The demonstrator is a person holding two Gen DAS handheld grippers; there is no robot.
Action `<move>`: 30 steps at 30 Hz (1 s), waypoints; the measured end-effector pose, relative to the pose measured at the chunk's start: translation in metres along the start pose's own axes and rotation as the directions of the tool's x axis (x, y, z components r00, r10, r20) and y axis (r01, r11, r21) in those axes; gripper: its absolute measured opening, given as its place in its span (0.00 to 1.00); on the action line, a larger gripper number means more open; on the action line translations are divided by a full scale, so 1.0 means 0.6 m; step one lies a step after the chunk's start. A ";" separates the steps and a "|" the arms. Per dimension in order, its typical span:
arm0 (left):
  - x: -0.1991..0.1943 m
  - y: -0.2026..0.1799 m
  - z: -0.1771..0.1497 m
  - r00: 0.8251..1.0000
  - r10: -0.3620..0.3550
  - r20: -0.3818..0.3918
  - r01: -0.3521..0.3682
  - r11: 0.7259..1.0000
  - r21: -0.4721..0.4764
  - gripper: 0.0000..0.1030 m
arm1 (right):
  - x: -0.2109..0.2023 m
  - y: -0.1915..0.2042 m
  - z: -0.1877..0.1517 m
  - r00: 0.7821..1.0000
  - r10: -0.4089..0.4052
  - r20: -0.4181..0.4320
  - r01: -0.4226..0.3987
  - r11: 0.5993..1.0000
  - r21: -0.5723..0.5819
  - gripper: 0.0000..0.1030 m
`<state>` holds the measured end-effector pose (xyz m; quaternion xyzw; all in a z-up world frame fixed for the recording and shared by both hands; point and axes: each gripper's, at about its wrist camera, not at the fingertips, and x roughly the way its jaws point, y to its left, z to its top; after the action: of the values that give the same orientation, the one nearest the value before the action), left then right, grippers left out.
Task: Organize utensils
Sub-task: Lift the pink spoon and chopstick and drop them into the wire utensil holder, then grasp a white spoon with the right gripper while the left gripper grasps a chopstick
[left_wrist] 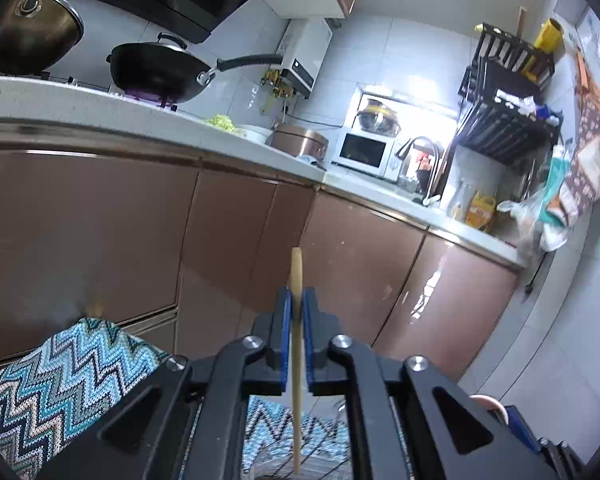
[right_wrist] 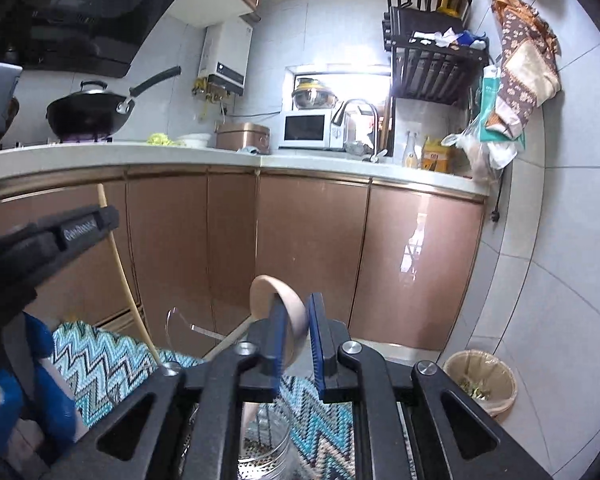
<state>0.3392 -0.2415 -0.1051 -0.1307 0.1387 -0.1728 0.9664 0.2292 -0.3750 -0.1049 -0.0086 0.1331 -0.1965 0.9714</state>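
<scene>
So the left gripper (left_wrist: 297,300) is clamped tight on a thin wooden stick (left_wrist: 297,276), probably a chopstick or a slim utensil handle. It runs straight up the middle of the left wrist view, tip poking up past the blue pads and the other end dropping toward a glass jar (left_wrist: 276,468) at the bottom edge.

The right gripper (right_wrist: 296,320) has a wooden spoon (right_wrist: 278,300) between its pads. The bowl sits up just above the fingertips, the handle slants down-left and runs on into the clear glass jar (right_wrist: 264,440) on the zigzag cloth (right_wrist: 100,356). The jaws look a touch loose, I can't tell if both pads are pressing.

Both pieces should be light, stiff and smooth, so easy to twist in a pinch. I'd grab the shaft, not the rounded bowl. The glass is the fragile bit.
</scene>
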 end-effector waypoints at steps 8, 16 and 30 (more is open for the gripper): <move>-0.012 0.013 -0.013 0.999 -0.016 -0.038 0.016 1.000 0.017 0.34 | -0.003 -0.001 -0.019 0.999 0.035 -0.032 -0.034 0.999 0.016 0.35; -0.075 0.037 0.006 0.997 -0.002 -0.076 0.005 0.999 0.042 0.38 | -0.040 0.001 -0.018 0.994 0.058 -0.095 -0.057 0.998 0.014 0.35; -0.218 0.180 -0.043 0.908 0.146 -0.394 -0.097 0.985 0.141 0.42 | -0.153 0.056 -0.082 0.911 0.167 -0.378 -0.199 0.979 -0.046 0.39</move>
<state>0.2451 -0.1003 -0.1324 -0.0259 0.3319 -0.1432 0.9320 0.1478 -0.3070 -0.1316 0.0008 0.3232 -0.0970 0.9413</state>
